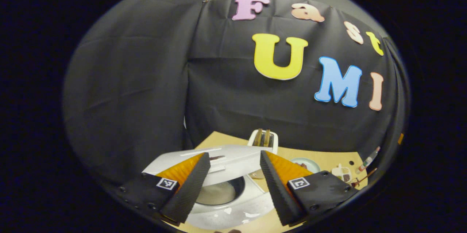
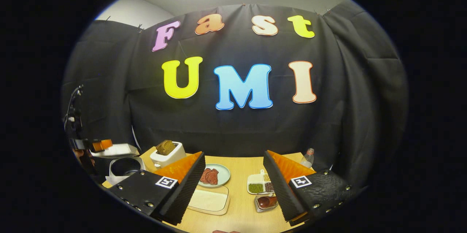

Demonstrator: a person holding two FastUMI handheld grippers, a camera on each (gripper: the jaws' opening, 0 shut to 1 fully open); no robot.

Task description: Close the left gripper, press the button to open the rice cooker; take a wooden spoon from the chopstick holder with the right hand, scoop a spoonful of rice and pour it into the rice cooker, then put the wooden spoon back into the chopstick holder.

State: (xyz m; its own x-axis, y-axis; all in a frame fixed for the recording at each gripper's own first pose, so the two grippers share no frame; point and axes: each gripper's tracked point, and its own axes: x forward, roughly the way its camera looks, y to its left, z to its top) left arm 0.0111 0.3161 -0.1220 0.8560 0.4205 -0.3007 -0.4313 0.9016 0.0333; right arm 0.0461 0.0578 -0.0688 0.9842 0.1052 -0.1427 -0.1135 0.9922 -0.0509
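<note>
Rice cooker (image 1: 226, 185) lid up, at surface's (image 2: 240, 203) left end, below left gripper (image 1: 233, 185); jaws wide, empty. Right gripper (image 2: 233, 185) jaws wide, empty, above plate of meat (image 2: 213, 175) and grain tray (image 2: 257, 183).

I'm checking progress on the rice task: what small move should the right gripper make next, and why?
Probably lower the right gripper toward the clear holder beside its right finger, to take what looks like the wooden spoon inside. The rice cooker already has its lid up with the pot showing, and the right gripper is open and empty.
</note>
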